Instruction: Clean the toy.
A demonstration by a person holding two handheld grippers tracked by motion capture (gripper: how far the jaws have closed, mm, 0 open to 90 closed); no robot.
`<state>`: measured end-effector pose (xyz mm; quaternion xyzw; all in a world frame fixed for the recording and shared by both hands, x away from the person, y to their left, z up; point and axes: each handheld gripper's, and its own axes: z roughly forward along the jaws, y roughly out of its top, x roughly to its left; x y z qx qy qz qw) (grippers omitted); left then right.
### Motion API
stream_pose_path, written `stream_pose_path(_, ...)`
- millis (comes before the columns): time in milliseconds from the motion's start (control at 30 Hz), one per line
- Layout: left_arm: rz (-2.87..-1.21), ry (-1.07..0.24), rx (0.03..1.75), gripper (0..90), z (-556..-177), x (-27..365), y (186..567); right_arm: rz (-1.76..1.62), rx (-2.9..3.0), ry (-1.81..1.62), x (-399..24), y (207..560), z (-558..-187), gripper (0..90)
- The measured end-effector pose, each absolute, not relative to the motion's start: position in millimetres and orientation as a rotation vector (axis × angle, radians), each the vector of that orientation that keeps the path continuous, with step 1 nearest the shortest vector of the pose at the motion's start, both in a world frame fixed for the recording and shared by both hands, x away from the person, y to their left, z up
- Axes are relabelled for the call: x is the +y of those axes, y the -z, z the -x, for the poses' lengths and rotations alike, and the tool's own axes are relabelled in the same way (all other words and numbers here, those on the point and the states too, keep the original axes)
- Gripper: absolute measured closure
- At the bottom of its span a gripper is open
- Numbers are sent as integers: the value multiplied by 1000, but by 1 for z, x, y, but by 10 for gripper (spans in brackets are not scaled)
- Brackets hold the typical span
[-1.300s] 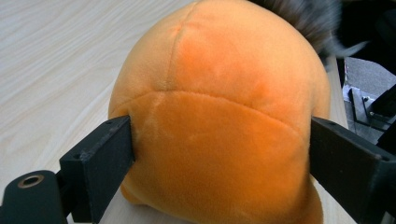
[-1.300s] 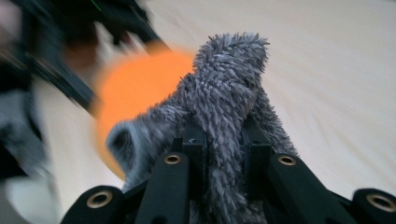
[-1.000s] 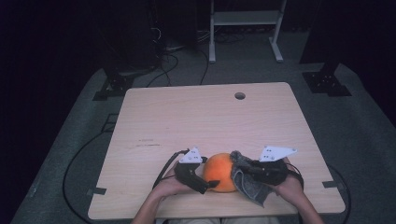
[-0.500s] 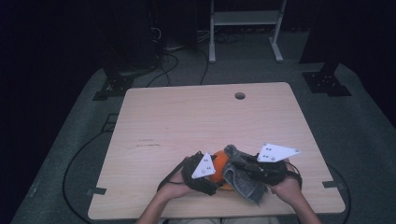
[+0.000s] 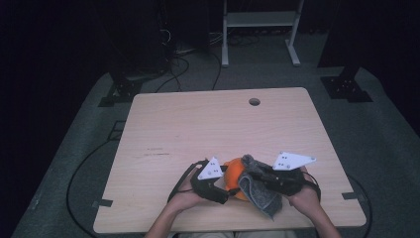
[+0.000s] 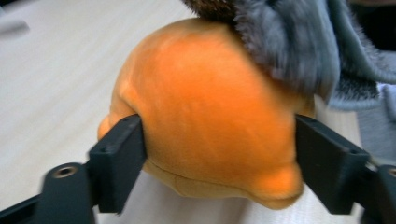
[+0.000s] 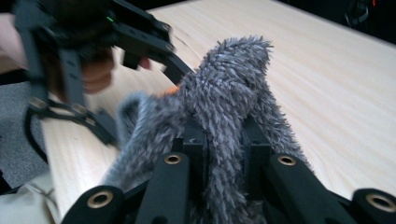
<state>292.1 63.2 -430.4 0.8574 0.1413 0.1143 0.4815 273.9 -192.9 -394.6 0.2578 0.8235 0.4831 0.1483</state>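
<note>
- A lab or recording studio, not a home: one pale wooden tabletop (image 5: 198, 134) stands alone on grey carpet (image 5: 376, 129) in a dark room with black surroundings.
- The tabletop has a round cable hole (image 5: 254, 101) near its far edge, as on an office desk.
- Black cables (image 5: 183, 67) run loose over the floor beyond the far edge.
- Black stand feet (image 5: 345, 88) sit off both far corners, and a white metal frame (image 5: 260, 25) stands behind.
- Tape marks (image 5: 103, 203) sit by the near corners.
</note>
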Motion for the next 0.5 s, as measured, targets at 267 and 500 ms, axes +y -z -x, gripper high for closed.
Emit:
stream_pose_path(267, -2120, -258, 395, 98, -294, 62, 430, -706, 2402, -1343, -192, 400, -273, 755)
stream_pose_path(500, -2075, -270, 386, 244, -289, 58, 427, -729, 2396, -1325, -201, 396, -275, 752)
